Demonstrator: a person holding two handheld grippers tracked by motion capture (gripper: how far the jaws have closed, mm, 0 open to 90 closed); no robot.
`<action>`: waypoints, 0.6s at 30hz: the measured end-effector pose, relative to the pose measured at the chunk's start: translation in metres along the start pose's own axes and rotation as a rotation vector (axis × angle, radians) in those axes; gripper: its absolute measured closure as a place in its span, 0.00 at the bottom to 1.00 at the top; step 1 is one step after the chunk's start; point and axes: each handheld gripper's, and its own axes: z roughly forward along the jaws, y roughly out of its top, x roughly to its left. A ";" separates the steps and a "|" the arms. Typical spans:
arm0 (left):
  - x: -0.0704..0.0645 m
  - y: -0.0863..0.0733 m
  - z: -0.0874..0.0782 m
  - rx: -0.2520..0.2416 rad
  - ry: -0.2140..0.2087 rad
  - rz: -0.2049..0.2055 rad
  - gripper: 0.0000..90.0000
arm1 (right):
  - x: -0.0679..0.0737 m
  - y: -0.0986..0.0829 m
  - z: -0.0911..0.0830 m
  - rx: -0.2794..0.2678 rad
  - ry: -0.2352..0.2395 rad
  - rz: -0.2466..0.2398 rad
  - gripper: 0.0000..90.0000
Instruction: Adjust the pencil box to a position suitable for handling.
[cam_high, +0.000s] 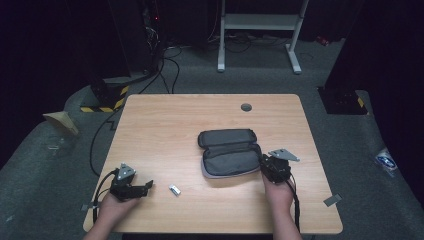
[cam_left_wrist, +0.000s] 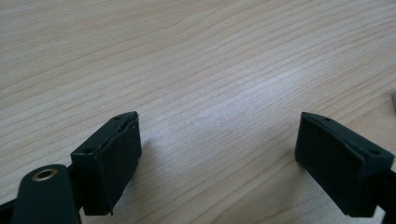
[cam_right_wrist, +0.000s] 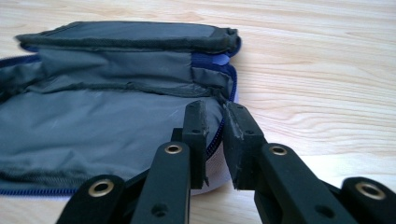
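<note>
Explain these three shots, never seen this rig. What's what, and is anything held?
No robot here: a person holds a handheld two-jaw gripper in each hand. The high view looks down on the wooden table. The other two come from cameras riding on each gripper.

On the table lie an open grey pouch and a small silver object, too small to identify.

The left gripper is open over bare wood, holding nothing. The right gripper has its fingers closed on the pouch's edge, at the zipper.
</note>
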 end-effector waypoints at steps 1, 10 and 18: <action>0.000 0.000 0.000 0.001 0.000 0.000 0.16 | 0.003 0.000 0.001 -0.001 0.004 -0.005 0.86; 0.000 0.000 0.000 0.000 0.000 0.000 0.16 | 0.019 0.002 0.006 -0.017 0.014 -0.004 0.71; 0.000 0.000 0.000 0.000 -0.001 0.000 0.16 | 0.021 0.002 0.013 0.003 0.020 0.018 0.76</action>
